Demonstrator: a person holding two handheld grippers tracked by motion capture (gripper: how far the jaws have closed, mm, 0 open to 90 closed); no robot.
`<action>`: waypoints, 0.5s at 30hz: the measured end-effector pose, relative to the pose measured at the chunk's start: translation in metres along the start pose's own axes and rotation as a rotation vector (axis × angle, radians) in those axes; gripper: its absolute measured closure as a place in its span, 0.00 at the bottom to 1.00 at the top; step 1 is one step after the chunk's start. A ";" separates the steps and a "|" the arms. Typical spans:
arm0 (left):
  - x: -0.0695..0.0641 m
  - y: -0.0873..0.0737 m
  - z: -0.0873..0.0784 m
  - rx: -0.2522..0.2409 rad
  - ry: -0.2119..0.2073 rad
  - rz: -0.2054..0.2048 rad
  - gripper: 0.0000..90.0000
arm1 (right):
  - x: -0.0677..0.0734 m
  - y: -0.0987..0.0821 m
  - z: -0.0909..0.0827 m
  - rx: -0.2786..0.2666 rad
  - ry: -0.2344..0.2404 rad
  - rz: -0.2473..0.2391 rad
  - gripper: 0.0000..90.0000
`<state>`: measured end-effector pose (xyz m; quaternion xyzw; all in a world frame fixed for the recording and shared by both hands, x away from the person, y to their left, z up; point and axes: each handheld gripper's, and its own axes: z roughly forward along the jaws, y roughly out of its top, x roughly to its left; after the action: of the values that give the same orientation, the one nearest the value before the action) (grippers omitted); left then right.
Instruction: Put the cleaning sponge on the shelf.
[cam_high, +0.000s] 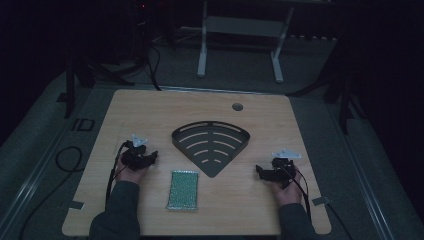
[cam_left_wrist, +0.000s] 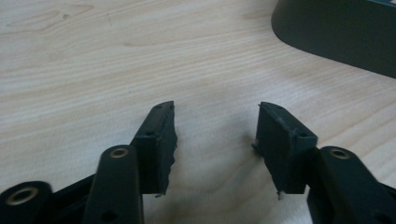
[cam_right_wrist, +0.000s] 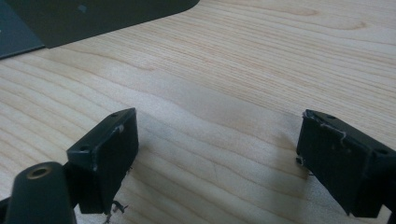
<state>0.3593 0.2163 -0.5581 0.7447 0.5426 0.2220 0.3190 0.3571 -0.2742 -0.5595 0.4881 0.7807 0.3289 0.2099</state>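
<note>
On the table (cam_high: 150, 107), near its left and right edges, the left gripper (cam_high: 151, 159) and right gripper (cam_high: 261, 172) rest released and empty. The sponge (cam_high: 183, 189) lies near the front edge, just before the rack (cam_high: 210, 142). Nothing seems started; probably one gripper must reach the sponge next.

- High view is dim and underexposed; the surroundings beyond the bench (cam_high: 150, 107) fall to near black.
- Both gripper views are brighter, evenly lit, with soft shadows under the jaws and slight blur.
</note>
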 end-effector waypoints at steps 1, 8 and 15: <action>0.000 -0.001 -0.002 0.002 -0.003 -0.006 0.57 | 0.000 0.000 0.000 0.000 0.000 0.001 0.14; -0.005 -0.005 -0.028 -0.037 -0.096 -0.047 0.60 | 0.000 0.000 0.000 0.000 0.000 0.001 0.14; -0.019 -0.008 -0.054 -0.069 -0.210 -0.050 0.72 | 0.000 0.000 0.000 0.000 0.000 0.001 0.14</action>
<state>0.3116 0.2128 -0.5254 0.7387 0.5165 0.1535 0.4050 0.3570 -0.2741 -0.5595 0.4883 0.7806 0.3291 0.2097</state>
